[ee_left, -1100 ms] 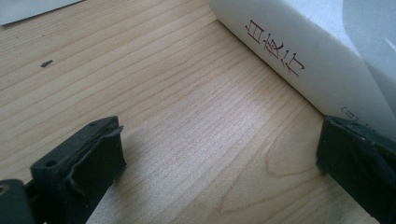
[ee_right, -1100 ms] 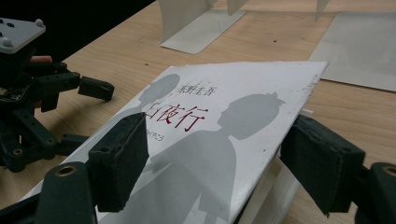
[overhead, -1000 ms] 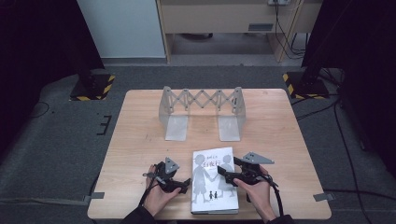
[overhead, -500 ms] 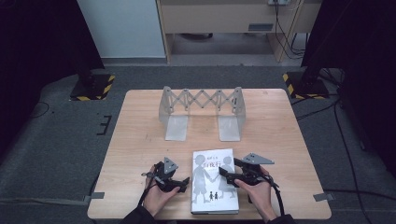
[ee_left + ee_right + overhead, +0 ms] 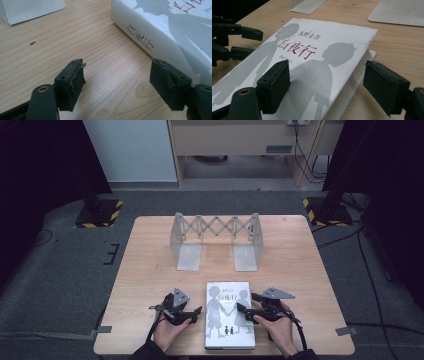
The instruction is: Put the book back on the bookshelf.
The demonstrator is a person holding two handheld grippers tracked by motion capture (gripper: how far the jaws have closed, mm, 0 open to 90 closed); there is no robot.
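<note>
The thick white paperback book lies flat at 6 o'clock on the tabletop. The left claw and right claw stand apart, holding nothing. It looks stiff and rather heavy (smooth cover); grip the long edges.

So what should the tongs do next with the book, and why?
Probably close the right tongs on the book: they are open, one pad over the cover and one past its page edge. The book lies flat near the table's front edge, and the left tongs wait open beside its spine.
</note>
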